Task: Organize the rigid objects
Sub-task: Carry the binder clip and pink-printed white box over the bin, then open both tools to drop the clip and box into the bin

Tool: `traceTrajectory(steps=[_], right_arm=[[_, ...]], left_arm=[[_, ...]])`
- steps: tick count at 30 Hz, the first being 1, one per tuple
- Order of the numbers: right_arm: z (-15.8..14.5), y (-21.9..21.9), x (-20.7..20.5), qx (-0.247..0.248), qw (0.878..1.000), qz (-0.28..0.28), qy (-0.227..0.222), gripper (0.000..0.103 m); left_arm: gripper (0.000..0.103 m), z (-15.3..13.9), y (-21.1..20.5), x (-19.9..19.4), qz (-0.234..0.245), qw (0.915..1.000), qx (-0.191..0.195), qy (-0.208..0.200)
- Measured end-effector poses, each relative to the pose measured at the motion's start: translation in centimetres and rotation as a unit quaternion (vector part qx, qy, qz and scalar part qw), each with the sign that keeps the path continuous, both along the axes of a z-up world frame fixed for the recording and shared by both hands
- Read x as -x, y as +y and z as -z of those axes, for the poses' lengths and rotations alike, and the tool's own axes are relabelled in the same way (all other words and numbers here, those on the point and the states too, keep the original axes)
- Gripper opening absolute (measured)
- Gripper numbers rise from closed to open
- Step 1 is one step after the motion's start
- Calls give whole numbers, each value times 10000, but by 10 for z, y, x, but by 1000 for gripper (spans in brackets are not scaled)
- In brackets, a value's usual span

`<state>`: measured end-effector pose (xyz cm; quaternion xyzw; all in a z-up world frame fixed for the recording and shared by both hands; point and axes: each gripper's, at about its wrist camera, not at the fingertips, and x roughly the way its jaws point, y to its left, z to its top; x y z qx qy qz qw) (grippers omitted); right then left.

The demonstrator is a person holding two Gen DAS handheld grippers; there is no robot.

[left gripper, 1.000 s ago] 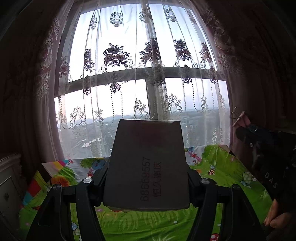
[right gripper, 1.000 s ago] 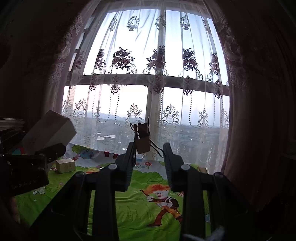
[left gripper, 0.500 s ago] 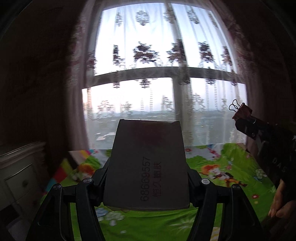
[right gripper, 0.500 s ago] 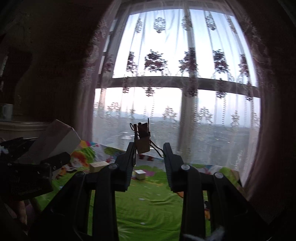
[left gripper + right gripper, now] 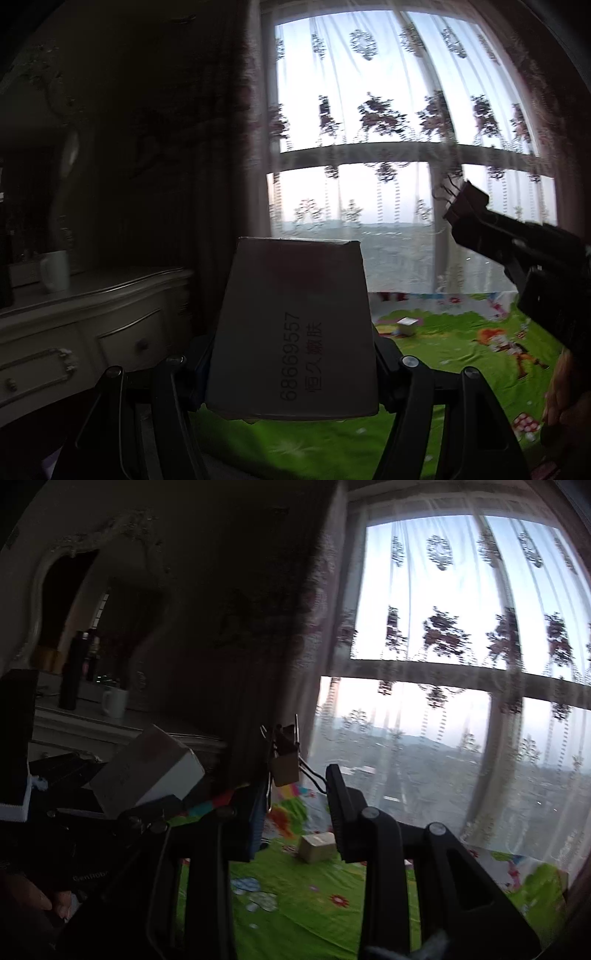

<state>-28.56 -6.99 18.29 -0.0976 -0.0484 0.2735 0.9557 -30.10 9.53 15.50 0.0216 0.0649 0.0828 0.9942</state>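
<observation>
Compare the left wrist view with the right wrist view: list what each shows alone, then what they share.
Left wrist only: the printed digits on the grey box clamped in the left tool.
Right wrist only: a mirror and a dark bottle on the dresser.
Both: the box, the binder clip in the right tool, a white mug, the green mat, the curtained window.

Open air is lying ahead above a green cartoon bedspread [image 5: 461, 369], where a small box [image 5: 407, 326] is sitting alone; a white dresser [image 5: 92, 321] carrying a mug [image 5: 56, 271] is blocking the left, and lace curtains [image 5: 461, 664] are closing off the far side
</observation>
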Motion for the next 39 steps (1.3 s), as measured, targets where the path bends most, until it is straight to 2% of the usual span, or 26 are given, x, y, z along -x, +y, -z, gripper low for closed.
traceTrajectory(steps=[3, 8, 15, 18, 21, 24, 27, 32, 35, 39], right_arm=[[-1, 22, 2, 81, 9988, -456, 139, 35], [4, 66, 4, 466, 9902, -1222, 491, 35], [17, 117, 2, 846, 9720, -1907, 1079, 35], [25, 134, 5, 1017, 9641, -2096, 1276, 35], [35, 154, 3, 1264, 9501, -2313, 1666, 35], [51, 172, 0, 1621, 9339, -2431, 2061, 35], [67, 187, -5, 1955, 9200, -2449, 2352, 35], [100, 204, -13, 2253, 8887, -2652, 2986, 35], [115, 212, -9, 2400, 8780, -2750, 3098, 35], [127, 219, 3, 2661, 8661, -2912, 3070, 35]], left_arm=[[67, 6, 18, 10, -233, 9995, 104, 190], [67, 18, 52, 22, -619, 9945, 461, 712], [67, 36, 107, 46, -1340, 9786, 1032, 1171], [67, 45, 122, 54, -1595, 9718, 1142, 1311], [67, 55, 133, 55, -1735, 9644, 1262, 1545], [67, 70, 146, 54, -1785, 9537, 1580, 1832], [67, 91, 160, 51, -1877, 9387, 1901, 2180], [67, 117, 180, 55, -2084, 9162, 2358, 2481], [67, 126, 189, 59, -2233, 9073, 2450, 2586], [67, 129, 196, 59, -2363, 9029, 2451, 2623]])
